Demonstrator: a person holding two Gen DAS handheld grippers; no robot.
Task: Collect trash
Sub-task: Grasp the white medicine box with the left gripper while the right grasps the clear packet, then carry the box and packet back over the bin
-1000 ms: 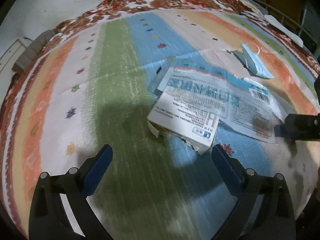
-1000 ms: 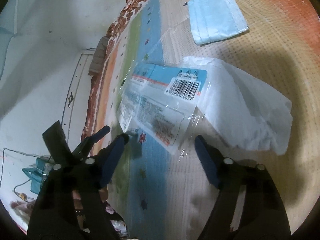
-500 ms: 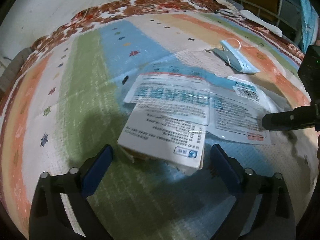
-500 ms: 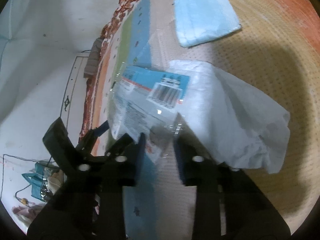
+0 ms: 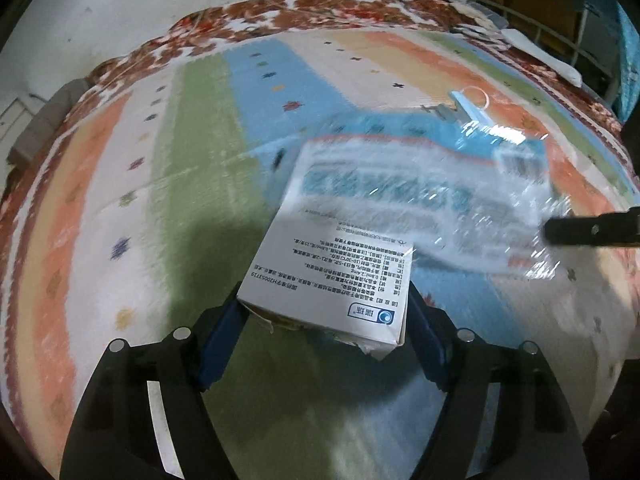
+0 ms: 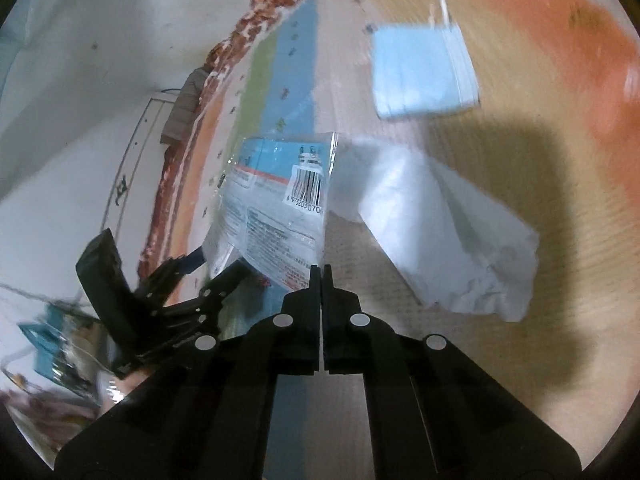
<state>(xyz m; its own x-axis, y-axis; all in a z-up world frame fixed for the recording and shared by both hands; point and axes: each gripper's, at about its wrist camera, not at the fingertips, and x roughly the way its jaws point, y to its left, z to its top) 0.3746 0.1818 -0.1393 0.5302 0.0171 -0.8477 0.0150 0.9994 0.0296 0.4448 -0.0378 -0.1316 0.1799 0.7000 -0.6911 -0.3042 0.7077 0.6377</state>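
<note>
left wrist view: left gripper (image 5: 322,308) low centre, blue pads pressed against both sides of a white printed carton (image 5: 340,276) on the striped rug (image 5: 192,160). blurred plastic wrapper (image 5: 432,196) centre right.

right wrist view: right gripper (image 6: 321,272) bottom centre, jaws pressed together, pinching the wrapper's lower edge. white tissue (image 6: 448,236) centre right, blue face mask (image 6: 420,72) upper right.

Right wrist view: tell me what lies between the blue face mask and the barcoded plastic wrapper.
In the right wrist view, only bare rug separates the face mask from the wrapper; the white tissue sits off to the side.
</note>
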